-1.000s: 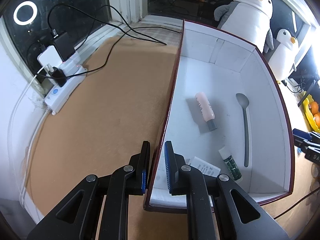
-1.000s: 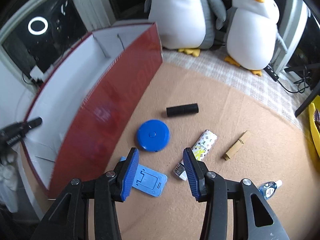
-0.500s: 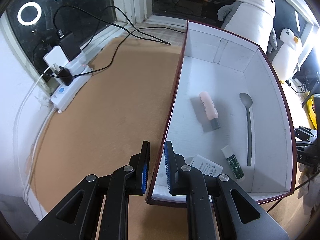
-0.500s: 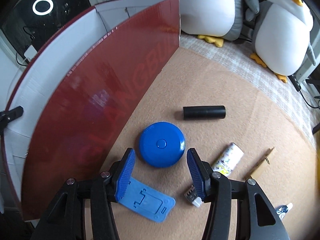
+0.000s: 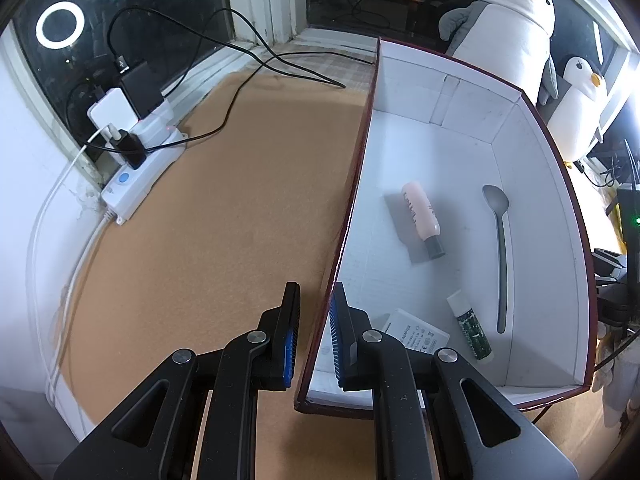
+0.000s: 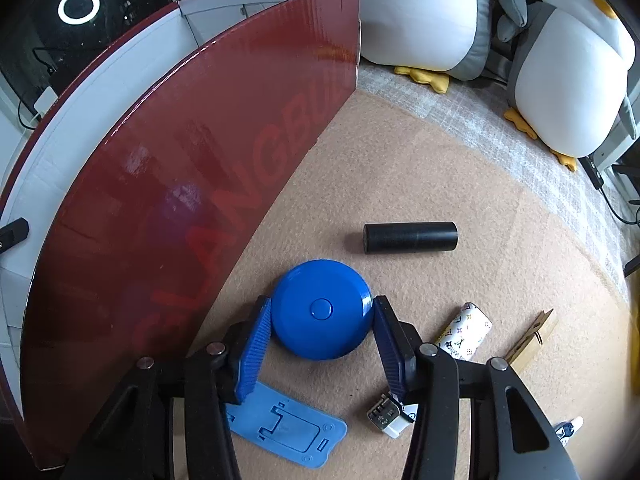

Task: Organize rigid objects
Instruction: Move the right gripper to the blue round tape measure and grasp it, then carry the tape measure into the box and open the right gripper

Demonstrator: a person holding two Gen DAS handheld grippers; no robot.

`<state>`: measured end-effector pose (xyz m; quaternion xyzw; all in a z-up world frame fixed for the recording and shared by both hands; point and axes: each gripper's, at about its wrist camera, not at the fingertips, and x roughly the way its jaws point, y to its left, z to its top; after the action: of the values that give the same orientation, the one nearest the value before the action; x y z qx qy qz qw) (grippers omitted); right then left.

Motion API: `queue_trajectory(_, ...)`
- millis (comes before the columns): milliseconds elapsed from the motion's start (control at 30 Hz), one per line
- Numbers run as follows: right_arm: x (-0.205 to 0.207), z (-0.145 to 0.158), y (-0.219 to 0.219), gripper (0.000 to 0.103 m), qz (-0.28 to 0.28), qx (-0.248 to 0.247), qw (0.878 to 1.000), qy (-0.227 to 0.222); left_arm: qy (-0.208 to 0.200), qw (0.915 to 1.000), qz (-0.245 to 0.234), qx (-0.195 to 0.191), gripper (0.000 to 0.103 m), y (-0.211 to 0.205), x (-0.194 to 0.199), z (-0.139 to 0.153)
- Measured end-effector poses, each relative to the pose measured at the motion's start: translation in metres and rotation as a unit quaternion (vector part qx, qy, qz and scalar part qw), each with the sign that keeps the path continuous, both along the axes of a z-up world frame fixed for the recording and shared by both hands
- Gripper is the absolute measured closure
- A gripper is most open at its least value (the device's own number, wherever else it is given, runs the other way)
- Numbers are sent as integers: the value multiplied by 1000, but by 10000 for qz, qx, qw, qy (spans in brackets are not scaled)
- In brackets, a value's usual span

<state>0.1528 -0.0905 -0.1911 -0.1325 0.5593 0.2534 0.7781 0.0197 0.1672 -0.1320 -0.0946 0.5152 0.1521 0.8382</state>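
Tan felt covers the tabletop (image 6: 420,168), where the right tool (image 6: 322,332), fingers apart, straddles the round blue plastic disc (image 6: 322,308) beside the dark red cardboard box (image 6: 192,152); centre it, close evenly, while the left tool (image 5: 314,334) straddles that box's wall unclamped.

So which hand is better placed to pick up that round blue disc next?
The right gripper: its open fingers already sit on either side of the blue disc on the mat. The left gripper is busy straddling the box wall, far from it.
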Motion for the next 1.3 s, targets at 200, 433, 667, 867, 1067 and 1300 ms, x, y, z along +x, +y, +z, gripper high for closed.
queue_trajectory(200, 0, 4, -8, 57, -150, 51, 9999, 31, -1, 10000, 1, -74, 91, 2, -1, -4)
queue_trajectory(433, -4, 29, -21, 57, -334, 226, 9991, -107, -60, 9999, -42, -152, 91, 4, -2, -6)
queue_trajectory(667, -17, 80, -20, 57, -509, 528, 9963, -439, -135, 9996, -95, -240, 91, 6, -2, -6)
queue_trajectory(867, -42, 118, 5, 57, -247, 779, 9942, -699, -215, 9991, -135, -332, 91, 7, -4, -7)
queue_trajectory(1067, -63, 128, 42, 57, 170, 787, 9940, -739, -280, 9986, -196, -402, 91, 9, -5, -7)
queue_trajectory(1300, -73, 120, 74, 57, 365, 714, 9944, -691, -348, 9980, -227, -475, 91, 12, -5, -8)
